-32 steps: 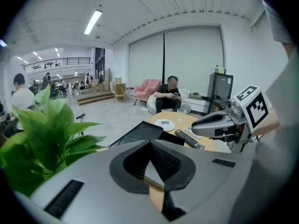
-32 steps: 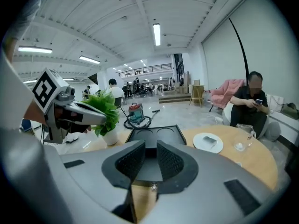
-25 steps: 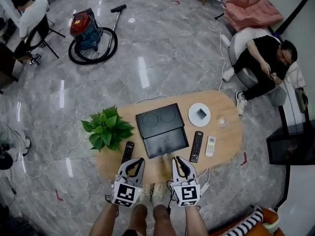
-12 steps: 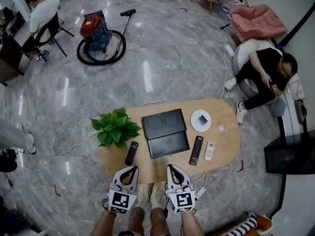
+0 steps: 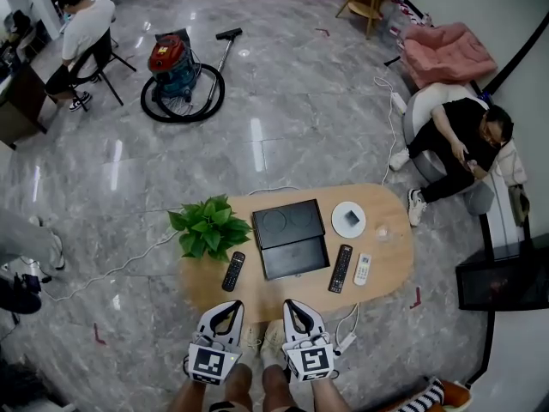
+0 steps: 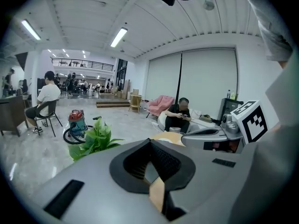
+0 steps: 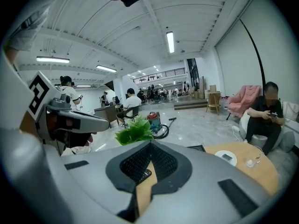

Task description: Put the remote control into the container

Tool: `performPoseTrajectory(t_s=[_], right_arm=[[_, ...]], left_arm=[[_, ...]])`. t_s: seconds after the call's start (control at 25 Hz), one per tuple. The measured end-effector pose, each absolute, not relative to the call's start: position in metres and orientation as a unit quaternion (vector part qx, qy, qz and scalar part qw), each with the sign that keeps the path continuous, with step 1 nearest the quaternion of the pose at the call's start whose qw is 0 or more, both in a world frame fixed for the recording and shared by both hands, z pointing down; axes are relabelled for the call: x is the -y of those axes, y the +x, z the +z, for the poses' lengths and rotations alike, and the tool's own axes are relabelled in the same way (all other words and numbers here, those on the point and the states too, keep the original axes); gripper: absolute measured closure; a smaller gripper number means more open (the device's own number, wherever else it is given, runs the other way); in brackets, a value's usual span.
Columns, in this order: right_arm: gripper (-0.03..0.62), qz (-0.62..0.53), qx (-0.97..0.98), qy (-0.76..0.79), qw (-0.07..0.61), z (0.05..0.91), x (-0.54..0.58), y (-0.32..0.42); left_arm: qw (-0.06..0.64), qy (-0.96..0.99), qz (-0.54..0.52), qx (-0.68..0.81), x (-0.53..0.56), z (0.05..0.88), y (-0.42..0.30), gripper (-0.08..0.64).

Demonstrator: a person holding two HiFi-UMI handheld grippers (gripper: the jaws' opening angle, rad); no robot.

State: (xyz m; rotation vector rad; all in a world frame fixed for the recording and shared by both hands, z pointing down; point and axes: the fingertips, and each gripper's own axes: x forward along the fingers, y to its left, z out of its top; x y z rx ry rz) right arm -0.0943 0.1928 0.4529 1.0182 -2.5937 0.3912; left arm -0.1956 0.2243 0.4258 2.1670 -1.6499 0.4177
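Not started tbh: left gripper (image 5: 225,310) and right gripper (image 5: 294,308) both closed empty, long black remote control (image 5: 340,268) sits 4 o'clock of the open black container (image 5: 292,256).

The container (image 5: 295,259) is a shallow black rectangular box that stands open at the middle of the oval wooden desk (image 5: 388,256). Its lid (image 5: 287,222), which has two round recesses, is folded back flat toward the far edge. Three remotes lie flat on the desk outside it. A long black remote control (image 5: 340,268) lies just beside its right side, running lengthwise toward the near edge. A small white remote control (image 5: 363,269) lies just right of that one. Another black remote control (image 5: 233,271) lies off the container's left side, near the near-left edge.
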Motion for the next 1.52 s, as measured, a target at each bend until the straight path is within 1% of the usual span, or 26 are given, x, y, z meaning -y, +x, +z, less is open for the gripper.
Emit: performPoseTrajectory(t_s=[0.24,0.44,0.64,0.92,0.96,1.0,1.08,1.28,1.52], right_arm=[[0.581,0.136,0.91,0.358,0.16,0.451,-0.195,-0.096],[0.583,0.14,0.907,0.361,0.163,0.464,-0.193,-0.094],[0.583,0.149,0.903,0.365,0.168,0.484,-0.191,-0.088],[0.581,0.164,0.897,0.371,0.174,0.519,-0.184,-0.079],[0.581,0.165,0.897,0.371,0.175,0.524,-0.183,-0.079],[0.582,0.166,0.897,0.371,0.176,0.529,-0.182,-0.078],[0.582,0.166,0.896,0.37,0.178,0.538,-0.18,-0.076],[0.581,0.17,0.892,0.375,0.186,0.56,-0.173,-0.065],[0.582,0.179,0.885,0.383,0.198,0.585,-0.167,-0.049]], left_arm=[[0.193,0.769,0.156,0.589,-0.23,0.432,-0.2,0.555],[0.204,0.761,0.178,0.59,-0.231,0.458,-0.205,0.554],[0.246,0.738,0.207,0.594,-0.226,0.51,-0.221,0.554],[0.299,0.733,0.268,0.549,-0.206,0.611,-0.229,0.551],[0.31,0.728,0.278,0.545,-0.204,0.626,-0.231,0.53],[0.321,0.72,0.288,0.544,-0.202,0.641,-0.233,0.493],[0.337,0.704,0.305,0.546,-0.2,0.67,-0.24,0.452],[0.36,0.685,0.334,0.538,-0.193,0.718,-0.251,0.428],[0.393,0.658,0.365,0.529,-0.194,0.756,-0.256,0.37]])
